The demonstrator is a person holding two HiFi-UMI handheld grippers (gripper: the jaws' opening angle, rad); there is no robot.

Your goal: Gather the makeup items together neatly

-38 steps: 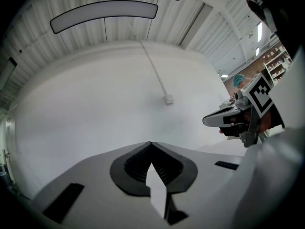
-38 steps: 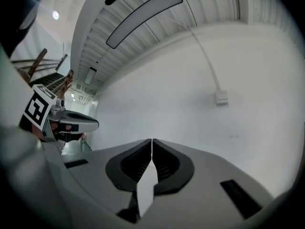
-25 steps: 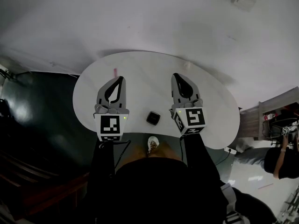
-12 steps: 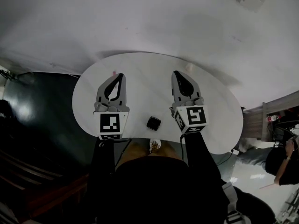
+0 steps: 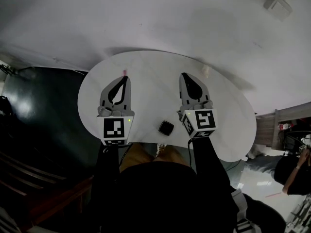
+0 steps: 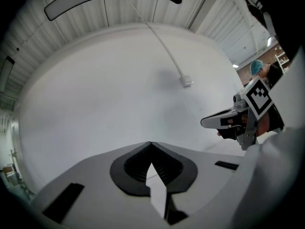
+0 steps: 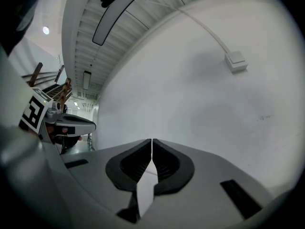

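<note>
Both the left gripper (image 5: 125, 80) and right gripper (image 5: 185, 76) hover closed and empty above the tabletop (image 5: 151, 69), seemingly before gathering the compact (image 5: 166, 128).

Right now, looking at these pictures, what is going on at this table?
A person holds a two-jaw gripper in each hand over a white oval table. The left gripper and the right gripper are both shut and empty. Three small things lie apart on it: a black square item near the front edge, a pink item far left, a pale item far right. Nothing is gathered yet.
</note>
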